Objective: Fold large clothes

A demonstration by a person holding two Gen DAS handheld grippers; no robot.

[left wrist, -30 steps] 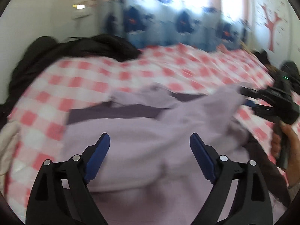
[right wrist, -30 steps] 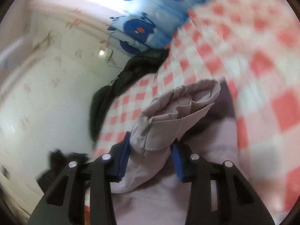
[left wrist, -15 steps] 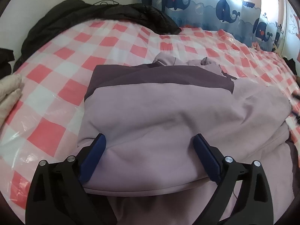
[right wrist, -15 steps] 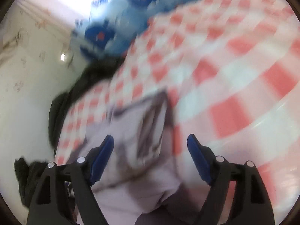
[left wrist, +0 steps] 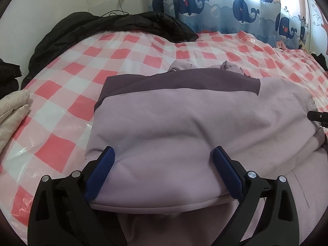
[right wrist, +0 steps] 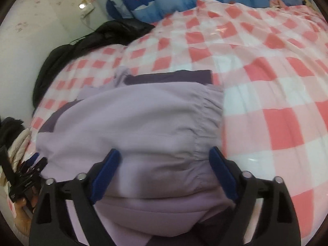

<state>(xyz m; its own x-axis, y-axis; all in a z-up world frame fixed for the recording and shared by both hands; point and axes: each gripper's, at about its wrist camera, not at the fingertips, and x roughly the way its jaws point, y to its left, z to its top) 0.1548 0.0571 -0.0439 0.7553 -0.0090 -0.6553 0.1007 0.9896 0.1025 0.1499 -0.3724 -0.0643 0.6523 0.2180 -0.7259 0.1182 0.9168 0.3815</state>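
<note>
A lilac jacket point(left wrist: 174, 127) with a dark purple band point(left wrist: 180, 82) lies folded over on the pink checked bed cover point(left wrist: 61, 86). My left gripper point(left wrist: 164, 170) is open just above its near folded edge, holding nothing. In the right wrist view the same jacket point(right wrist: 133, 123) shows its gathered cuff edge point(right wrist: 209, 119). My right gripper point(right wrist: 164, 170) is open over the jacket's near part, empty. The left gripper point(right wrist: 30, 164) shows at the left edge of the right wrist view, and a tip of the right gripper point(left wrist: 318, 115) at the right edge of the left wrist view.
A black coat point(left wrist: 102, 28) lies at the far left of the bed by the wall. A cream folded garment point(left wrist: 12, 110) sits at the left edge. A whale-print curtain point(left wrist: 235, 8) hangs behind the bed. Checked cover point(right wrist: 276, 82) stretches to the right.
My right gripper let go of the lilac fabric it held, opened, and came down over the jacket. The jacket now lies flat and folded. My left gripper moved closer to its near edge.
</note>
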